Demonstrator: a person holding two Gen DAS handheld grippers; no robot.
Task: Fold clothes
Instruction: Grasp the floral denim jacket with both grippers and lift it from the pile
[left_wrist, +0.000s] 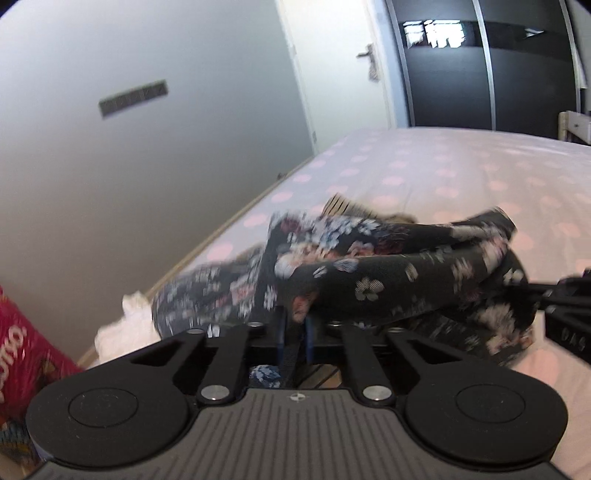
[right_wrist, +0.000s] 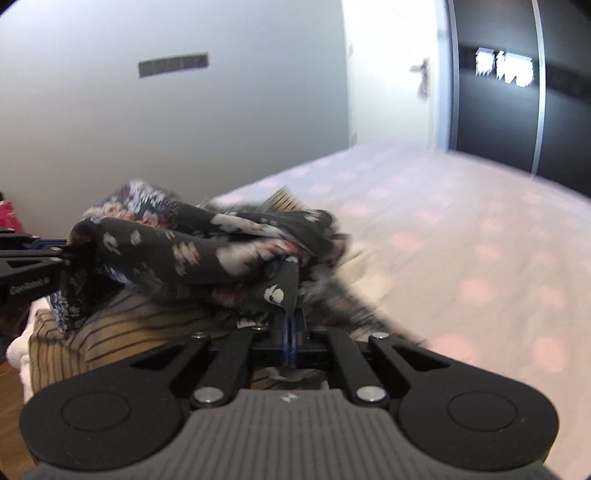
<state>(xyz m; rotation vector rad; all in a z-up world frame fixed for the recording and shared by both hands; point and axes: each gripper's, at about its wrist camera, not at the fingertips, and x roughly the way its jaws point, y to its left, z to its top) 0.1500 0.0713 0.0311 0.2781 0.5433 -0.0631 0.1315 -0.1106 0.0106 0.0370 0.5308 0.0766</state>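
Each hand-held gripper, left (left_wrist: 294, 325) and right (right_wrist: 290, 325), is clamped on the flowery dress (left_wrist: 369, 266), bunched above the bed (left_wrist: 443, 173); folding has barely begun

We see our left gripper (left_wrist: 294, 328) as a matte black linkage: two round discs with recessed circles at the near corners, slotted arms running forward, and silver screw heads at the pivots. Between the discs sits a grey ribbed plate bearing a small white emblem. Its fingers (left_wrist: 309, 332) are edged in blue. Our right gripper (right_wrist: 290, 332) has the same build, black with silver screws, grey ribbed plate and blue-edged fingers (right_wrist: 284, 332). White lettering, too blurred to read, marks each gripper's black side.
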